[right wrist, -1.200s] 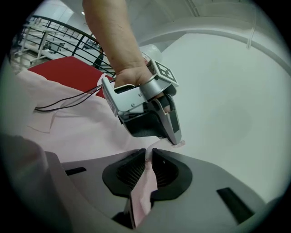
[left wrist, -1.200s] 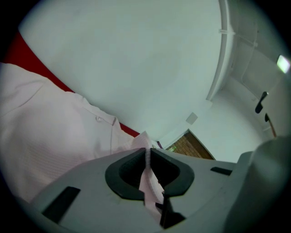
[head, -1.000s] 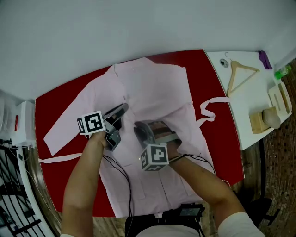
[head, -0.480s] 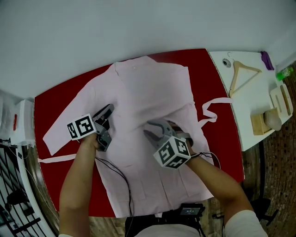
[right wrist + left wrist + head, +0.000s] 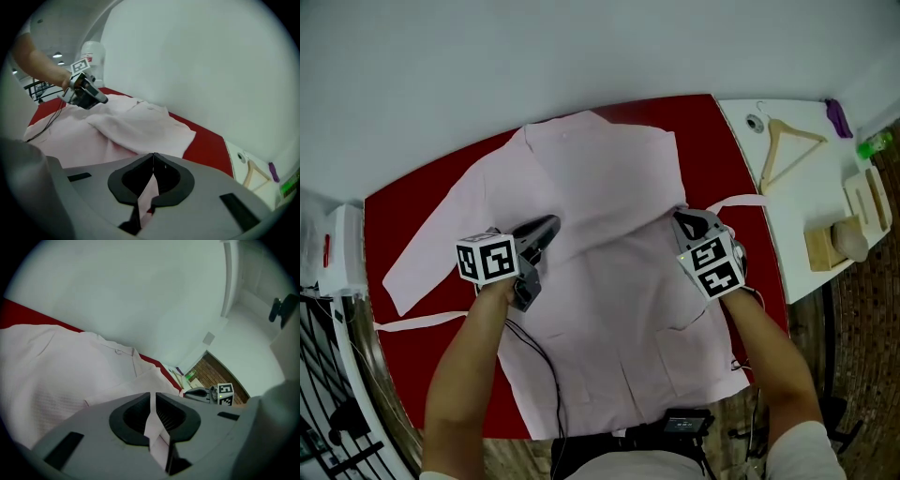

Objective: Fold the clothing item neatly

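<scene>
A pale pink garment [image 5: 609,178] lies spread on the red table [image 5: 712,141], one sleeve stretched to the left and a fold ridge across its middle. My left gripper [image 5: 549,227] sits at the left end of that ridge, shut on a thin strip of the pink fabric [image 5: 154,427]. My right gripper [image 5: 681,218] is at the garment's right edge. Its jaws have just closed and pinch pink fabric [image 5: 149,194]. Each gripper also shows in the other's view: the left gripper [image 5: 89,96] and the right gripper [image 5: 206,393].
A white side table [image 5: 825,225] at the right holds a wooden hanger [image 5: 787,150], wooden blocks [image 5: 836,242] and small items. Pink tie strips trail off the garment at the right [image 5: 736,202] and left [image 5: 422,322]. Black cables run from both grippers toward me.
The right gripper swept from the garment's middle to its right edge, opened on the way and is now shut on fabric. The left gripper shifted left and back.
</scene>
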The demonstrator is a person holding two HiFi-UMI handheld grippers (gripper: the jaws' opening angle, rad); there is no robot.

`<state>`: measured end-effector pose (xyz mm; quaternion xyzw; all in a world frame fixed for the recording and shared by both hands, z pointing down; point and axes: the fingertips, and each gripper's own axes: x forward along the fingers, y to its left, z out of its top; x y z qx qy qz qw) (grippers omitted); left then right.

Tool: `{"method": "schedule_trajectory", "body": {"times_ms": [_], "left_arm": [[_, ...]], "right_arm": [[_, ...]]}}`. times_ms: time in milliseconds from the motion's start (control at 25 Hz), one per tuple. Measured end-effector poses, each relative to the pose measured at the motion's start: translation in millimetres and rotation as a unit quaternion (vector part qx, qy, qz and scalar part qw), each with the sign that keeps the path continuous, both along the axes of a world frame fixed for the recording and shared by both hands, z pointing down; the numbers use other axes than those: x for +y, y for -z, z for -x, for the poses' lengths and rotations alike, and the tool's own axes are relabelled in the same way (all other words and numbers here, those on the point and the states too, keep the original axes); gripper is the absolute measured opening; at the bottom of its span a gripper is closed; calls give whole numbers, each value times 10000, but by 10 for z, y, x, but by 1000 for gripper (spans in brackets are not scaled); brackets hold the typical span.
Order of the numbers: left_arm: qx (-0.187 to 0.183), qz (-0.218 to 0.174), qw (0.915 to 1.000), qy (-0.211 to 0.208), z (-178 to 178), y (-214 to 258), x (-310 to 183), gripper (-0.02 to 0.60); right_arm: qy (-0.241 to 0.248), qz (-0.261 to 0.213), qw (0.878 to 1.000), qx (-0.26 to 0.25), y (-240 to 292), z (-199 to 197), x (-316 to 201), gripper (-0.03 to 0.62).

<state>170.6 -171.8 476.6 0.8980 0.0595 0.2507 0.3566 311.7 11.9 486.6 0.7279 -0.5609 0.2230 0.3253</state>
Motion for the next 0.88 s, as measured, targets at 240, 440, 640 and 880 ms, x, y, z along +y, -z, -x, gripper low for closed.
{"method": "schedule_trajectory", "body": {"times_ms": [240, 440, 640, 880], "left_arm": [[-543, -215, 9979, -294, -57, -262, 122, 38], [-1259, -419, 9897, -536, 2, -537, 173, 38], [-1672, -264, 9833, -662, 19, -639, 190, 29], [-1759, -58, 9820, -679, 20, -642, 172, 12]], "right_arm": [[-477, 528, 9966, -418, -388, -234, 261, 15], [-550, 641, 9946, -604, -525, -336, 272, 15], [-714, 972, 9917, -458, -549, -502, 384, 15], [-888, 1128, 9884, -495, -544, -631, 435, 14]]}}
